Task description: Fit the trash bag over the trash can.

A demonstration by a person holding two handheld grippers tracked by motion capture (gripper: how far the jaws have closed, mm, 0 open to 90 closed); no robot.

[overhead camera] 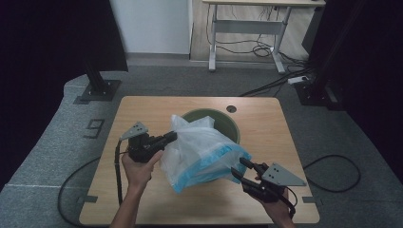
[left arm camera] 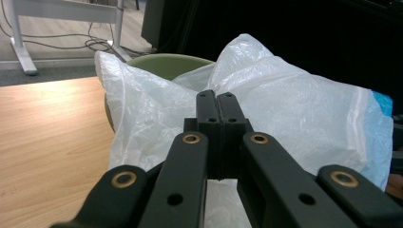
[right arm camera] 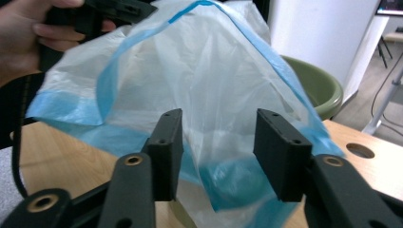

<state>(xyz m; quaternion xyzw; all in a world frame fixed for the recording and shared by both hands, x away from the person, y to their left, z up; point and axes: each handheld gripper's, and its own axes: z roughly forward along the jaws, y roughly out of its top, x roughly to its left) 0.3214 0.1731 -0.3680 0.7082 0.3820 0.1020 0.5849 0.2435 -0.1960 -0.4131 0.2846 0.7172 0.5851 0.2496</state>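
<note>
At the left, the left tool [overhead camera: 167, 138] is clenched on a fold of the plastic bag [overhead camera: 202, 152], its jaws pressed flat together with thin film pinched between them, as the left gripper view shows. The bag is a translucent white liner with a blue band along its mouth, crinkled and billowing, draped partly over the olive-green bin [overhead camera: 228, 122] that stands mid-worktop and partly held up in the air toward the person. It will likely handle as very light, limp and slippery: it has no stiffness of its own, so it collapses wherever it is not held, and a hard tug could stretch or tear the film. The blue hem looks the best place to take hold, being doubled and firmer than the sheet. The worktop [overhead camera: 142, 204] is smooth pale wood grain with a round cable hole [overhead camera: 231, 109] near the far edge. At the right, the right tool [overhead camera: 247, 172] is released, its jaws standing apart just before the blue edge; whether a pad brushes the film I cannot tell.
</note>
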